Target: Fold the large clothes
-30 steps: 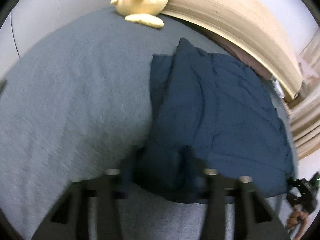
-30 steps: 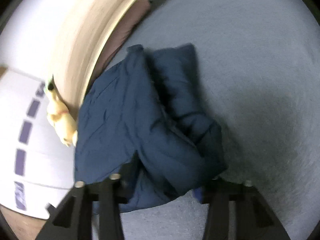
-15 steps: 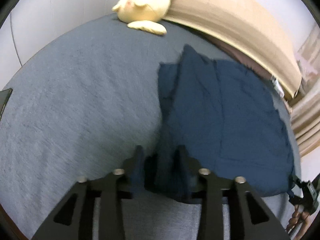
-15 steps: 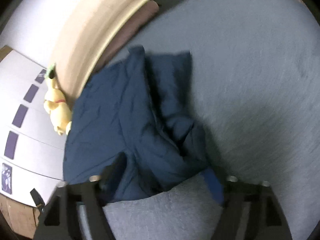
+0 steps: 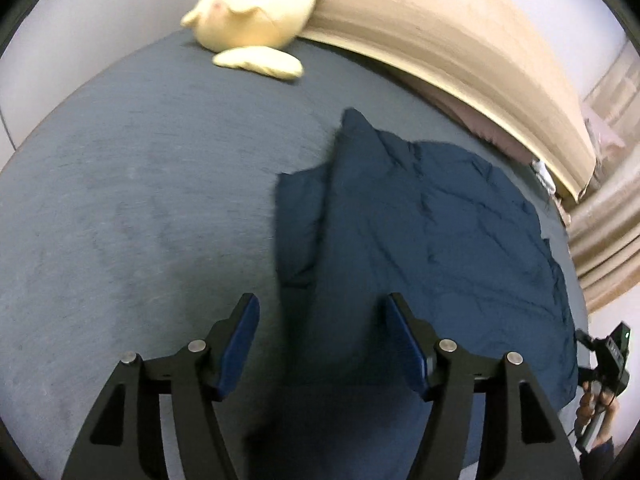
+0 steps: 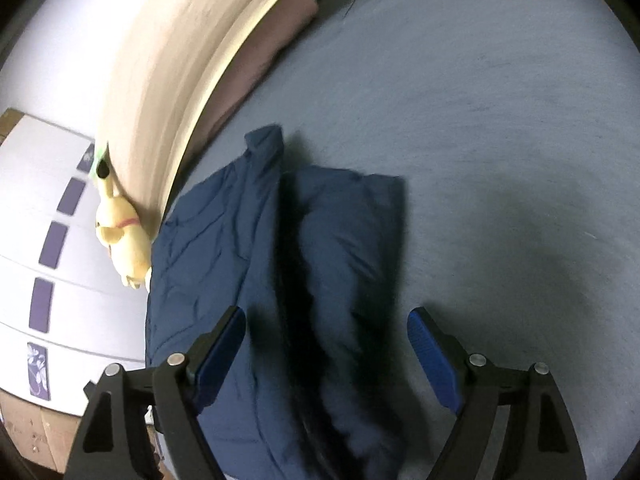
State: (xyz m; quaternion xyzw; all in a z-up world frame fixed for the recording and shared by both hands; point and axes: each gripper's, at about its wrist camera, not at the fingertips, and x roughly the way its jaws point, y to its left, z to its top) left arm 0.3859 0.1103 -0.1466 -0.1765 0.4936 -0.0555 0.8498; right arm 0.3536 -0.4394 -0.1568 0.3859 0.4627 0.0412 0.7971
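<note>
A dark navy garment lies partly folded on the grey-blue bed, with a narrower folded strip along its left edge. My left gripper is open and empty, its jaws straddling the garment's near edge from above. In the right wrist view the same garment runs away from me, a raised fold down its middle. My right gripper is open and empty just above the garment's near end. The other hand-held gripper shows at the lower right of the left wrist view.
A yellow plush toy lies at the head of the bed against the beige headboard; it also shows in the right wrist view. A brownish pillow sits by the headboard. White drawers stand left of the bed.
Both grippers held the garment's near edge one second ago. They have opened and let it go, and the cloth now lies on the bed. Both have lifted slightly.
</note>
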